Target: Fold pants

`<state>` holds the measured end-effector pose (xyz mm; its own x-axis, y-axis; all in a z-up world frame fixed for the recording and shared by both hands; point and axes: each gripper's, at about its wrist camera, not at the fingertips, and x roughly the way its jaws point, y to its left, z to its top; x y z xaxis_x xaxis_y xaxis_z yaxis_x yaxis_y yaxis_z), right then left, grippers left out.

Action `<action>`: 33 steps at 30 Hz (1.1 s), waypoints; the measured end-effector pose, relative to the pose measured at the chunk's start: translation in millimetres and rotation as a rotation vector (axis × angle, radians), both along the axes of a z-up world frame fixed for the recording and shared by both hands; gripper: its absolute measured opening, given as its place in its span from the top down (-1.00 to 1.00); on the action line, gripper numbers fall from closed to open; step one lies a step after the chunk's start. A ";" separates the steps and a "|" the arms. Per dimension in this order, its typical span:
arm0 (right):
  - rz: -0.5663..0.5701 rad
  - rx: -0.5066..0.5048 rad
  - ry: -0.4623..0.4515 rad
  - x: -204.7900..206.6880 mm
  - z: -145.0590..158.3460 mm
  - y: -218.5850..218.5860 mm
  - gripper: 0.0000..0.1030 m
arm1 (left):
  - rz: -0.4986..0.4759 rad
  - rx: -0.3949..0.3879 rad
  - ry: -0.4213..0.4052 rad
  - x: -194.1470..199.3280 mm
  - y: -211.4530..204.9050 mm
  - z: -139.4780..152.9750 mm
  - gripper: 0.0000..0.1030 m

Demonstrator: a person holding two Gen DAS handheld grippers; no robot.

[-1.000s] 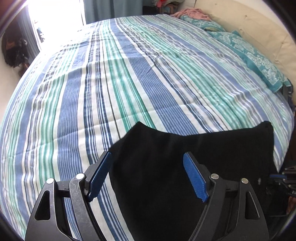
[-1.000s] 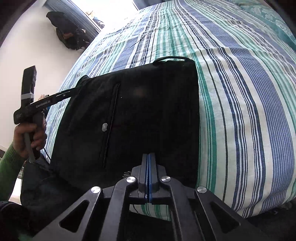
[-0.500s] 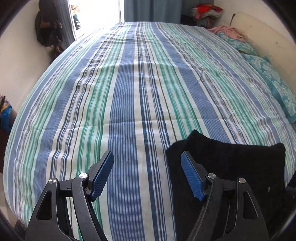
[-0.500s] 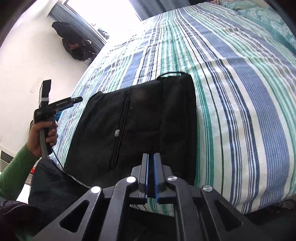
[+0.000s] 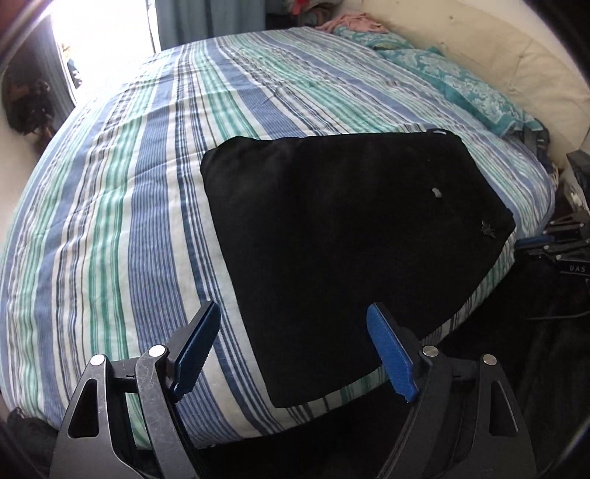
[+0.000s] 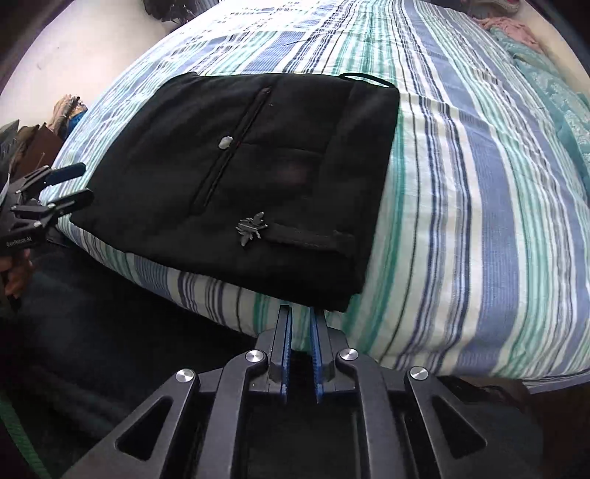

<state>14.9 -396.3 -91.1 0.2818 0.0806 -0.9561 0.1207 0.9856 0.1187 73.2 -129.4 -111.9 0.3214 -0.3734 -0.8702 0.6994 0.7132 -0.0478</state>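
The black pants lie folded into a flat, roughly square bundle on the bed, close to its near edge, on the blue, green and white striped cover.

The left wrist view shows them as a plain dark slab with one pale button; at 1 o'clock of the bundle it also takes in teal patterned pillows, a pink cloth by the headboard and a bright window at 11 o'clock. The right tool shows there only as a dark frame at 3 o'clock, off the bed's edge.

The right wrist view gives what the other hides: a long pocket seam down the bundle's middle, the button beside it, a small grey emblem near the front edge, a belt loop at the far corner and the stacked fold layers along the right side.

The left tool stands wide, its jaws opening, with nothing pinched; the bundle's near corner shows in the gap beyond its blue pads. The right tool is narrow, a thin gap between its pads, empty, just short of the bundle's near corner. In this view the left tool appears at 9 o'clock, a hand on its grip.
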 end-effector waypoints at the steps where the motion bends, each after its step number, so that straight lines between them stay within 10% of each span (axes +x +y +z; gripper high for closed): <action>1: -0.018 0.034 -0.021 -6.2 5.7 -5.3 0.78 | 0.012 -0.003 0.000 4.4 4.2 1.6 -0.62; 3: -0.078 0.105 -0.074 -16.5 16.9 -18.3 0.73 | 0.046 -0.014 0.009 15.3 12.7 4.1 -0.62; 7: -0.194 0.097 -0.164 -24.6 30.2 -35.2 -0.65 | 0.121 -0.061 0.063 36.9 29.6 6.2 -0.62; 19: -0.344 0.402 -0.307 14.6 20.5 -81.0 -0.66 | 0.202 -0.146 0.266 76.4 47.4 -11.5 -0.63; 33: -0.368 0.667 -0.125 49.1 -44.1 -130.5 -0.67 | 0.191 -0.359 0.588 98.8 28.1 -50.2 -0.63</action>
<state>64.0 -526.8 -135.3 0.5046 0.5088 -0.6975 0.3731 0.6001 0.7076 172.0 -101.3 -162.2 -0.0752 -0.6536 -0.7531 0.3498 0.6900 -0.6337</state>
